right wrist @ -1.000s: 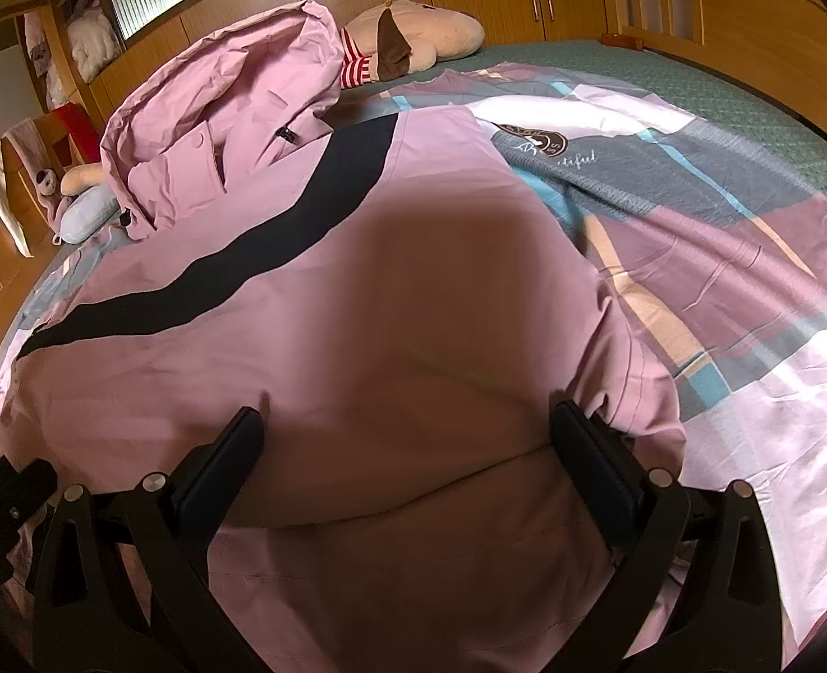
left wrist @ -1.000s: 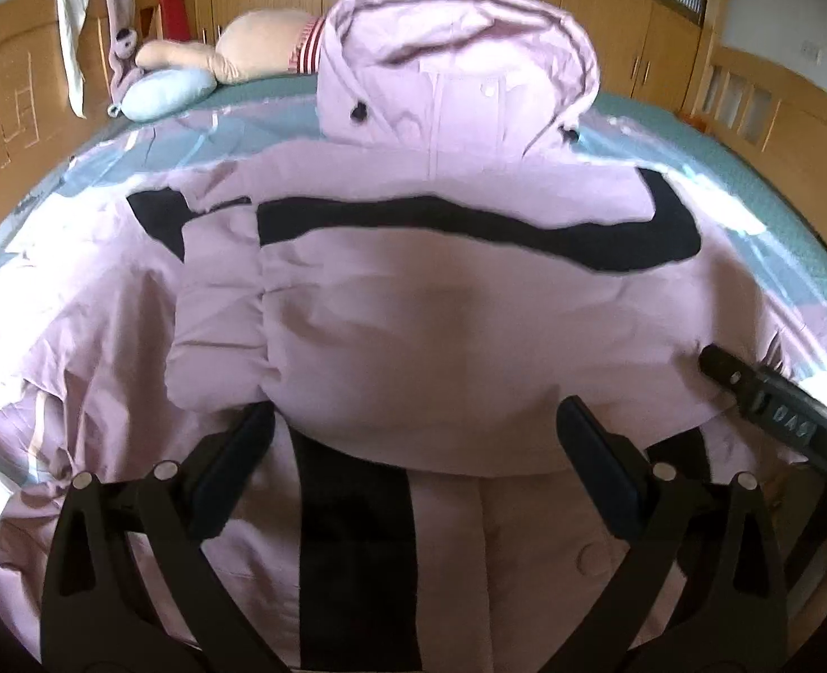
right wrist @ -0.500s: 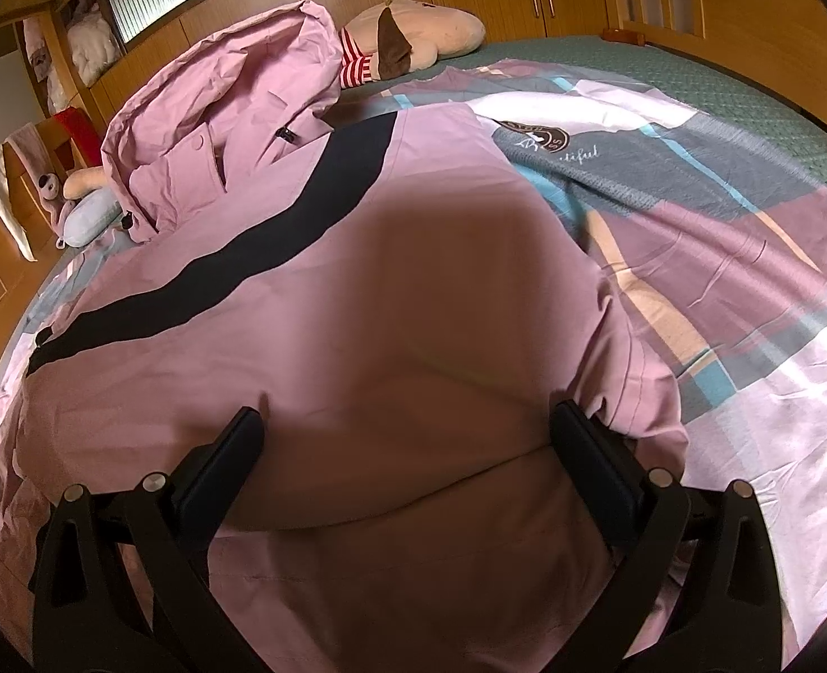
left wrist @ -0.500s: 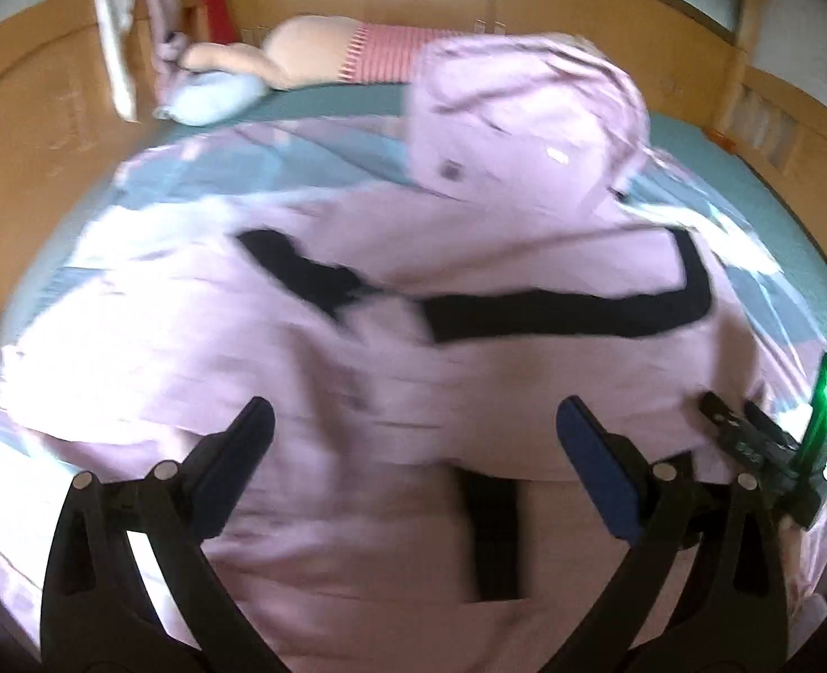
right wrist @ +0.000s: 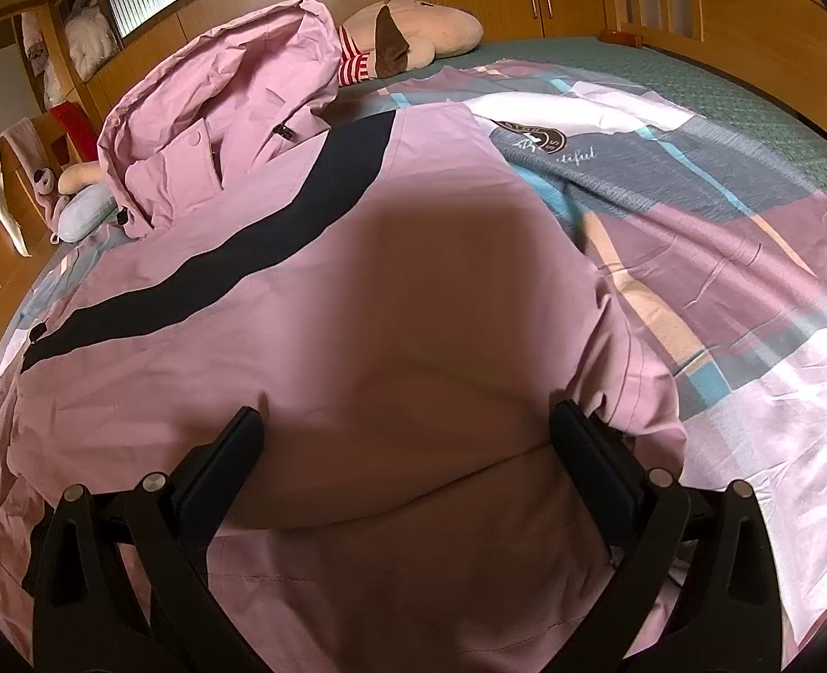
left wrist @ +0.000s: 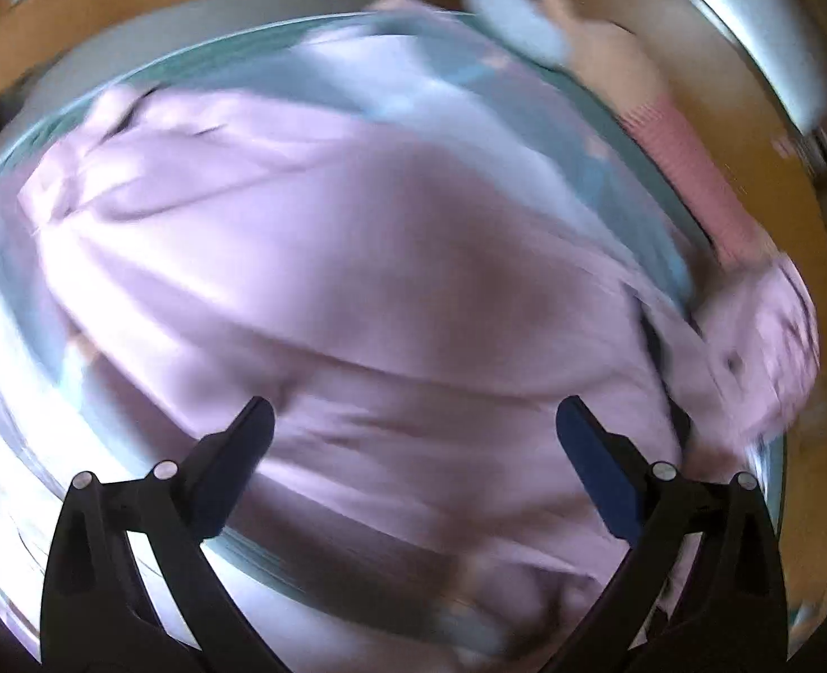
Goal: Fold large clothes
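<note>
A large pink hooded jacket [right wrist: 312,303] with a dark band is lying spread across a bed [right wrist: 750,78] covered by a patchwork quilt [right wrist: 750,258], a plush toy [right wrist: 413,33] resting near the hood. On the left, the left gripper [left wrist: 413,437] is hovering over a blurred stretch of the pink fabric, fingers [left wrist: 239,448] spread wide and holding nothing. On the right, the right gripper [right wrist: 405,448] is sitting low over the jacket's body, fingers [right wrist: 593,460] likewise wide, the cloth bulging between them without being pinched. The jacket looks soft, light and slightly slick, likely best taken at a hem, cuff or seam edge.
</note>
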Available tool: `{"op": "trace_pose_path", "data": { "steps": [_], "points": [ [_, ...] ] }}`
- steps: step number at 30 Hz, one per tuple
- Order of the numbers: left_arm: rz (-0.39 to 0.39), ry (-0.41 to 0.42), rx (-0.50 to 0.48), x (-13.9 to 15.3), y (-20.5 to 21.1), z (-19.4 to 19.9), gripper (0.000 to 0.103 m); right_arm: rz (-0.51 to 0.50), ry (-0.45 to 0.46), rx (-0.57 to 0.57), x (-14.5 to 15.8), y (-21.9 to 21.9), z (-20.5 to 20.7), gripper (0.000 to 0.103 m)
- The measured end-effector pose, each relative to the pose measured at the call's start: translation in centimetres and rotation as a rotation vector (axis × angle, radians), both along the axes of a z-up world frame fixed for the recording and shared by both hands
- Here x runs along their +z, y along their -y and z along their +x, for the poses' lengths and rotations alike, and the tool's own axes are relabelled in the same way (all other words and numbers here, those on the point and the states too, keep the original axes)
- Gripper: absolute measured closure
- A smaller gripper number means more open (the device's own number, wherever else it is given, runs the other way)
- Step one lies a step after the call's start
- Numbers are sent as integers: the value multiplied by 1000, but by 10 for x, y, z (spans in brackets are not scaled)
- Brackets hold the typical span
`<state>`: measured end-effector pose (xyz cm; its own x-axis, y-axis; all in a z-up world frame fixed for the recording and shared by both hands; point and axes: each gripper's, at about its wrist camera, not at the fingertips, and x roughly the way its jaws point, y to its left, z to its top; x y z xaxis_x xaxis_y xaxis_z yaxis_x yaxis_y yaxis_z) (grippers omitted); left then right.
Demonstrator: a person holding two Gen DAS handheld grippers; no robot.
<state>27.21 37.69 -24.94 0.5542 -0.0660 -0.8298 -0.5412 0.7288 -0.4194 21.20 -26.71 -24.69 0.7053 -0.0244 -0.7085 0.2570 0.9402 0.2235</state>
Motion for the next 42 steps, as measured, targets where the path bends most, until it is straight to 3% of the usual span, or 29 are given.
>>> {"op": "trace_pose_path", "data": {
  "steps": [2, 4, 9, 11, 16, 20, 23, 25, 26, 27, 28, 30, 32, 33, 37, 40, 42],
  "points": [
    [-74, 5, 36, -14, -16, -5, 2, 0, 0, 0, 0, 0, 0, 1],
    [-95, 43, 57, -11, -20, -8, 2, -1, 0, 0, 0, 0, 0, 1],
    [12, 74, 59, -12, -21, 0, 2, -1, -1, 0, 0, 0, 0, 1],
    [19, 88, 84, -11, -35, 1, 2, 1, 1, 0, 0, 0, -1, 1],
    [-2, 141, 277, 10, -69, -33, 2, 0, 1, -1, -1, 0, -1, 1],
    [-33, 105, 362, 3, -85, -44, 2, -2, -1, -1, -1, 1, 0, 1],
    [-58, 54, 351, -14, -86, -40, 2, -2, 0, -2, -2, 1, -1, 1],
    [4, 44, 307, -13, -79, -33, 2, -2, 0, -2, -2, 1, -1, 1],
    [10, 58, 285, -10, -77, -31, 7, -2, 0, -2, -2, 1, -1, 1],
    [7, 97, 270, -5, -74, -30, 22, -2, 0, -2, -2, 1, -1, 1],
    [17, 104, 268, -2, -74, -30, 31, -2, 0, -2, -2, 1, -1, 1],
    [75, 101, 249, 6, -71, -30, 68, -2, 0, -2, -2, 1, -1, 1],
    [92, 124, 228, 11, -70, -31, 91, -2, 0, -2, -2, 0, -1, 1],
    [75, 154, 231, 15, -72, -34, 97, -2, 0, -2, -2, 1, -1, 1],
    [7, 341, 224, 53, -63, -52, 100, -3, 0, -2, -2, 1, -1, 1],
    [-19, 494, 92, 98, -24, -59, 100, -2, 0, -2, -2, 0, -1, 1],
    [-21, 561, -53, 122, 19, -59, 100, -3, 0, -2, -2, 0, -1, 1]
  ]
}}
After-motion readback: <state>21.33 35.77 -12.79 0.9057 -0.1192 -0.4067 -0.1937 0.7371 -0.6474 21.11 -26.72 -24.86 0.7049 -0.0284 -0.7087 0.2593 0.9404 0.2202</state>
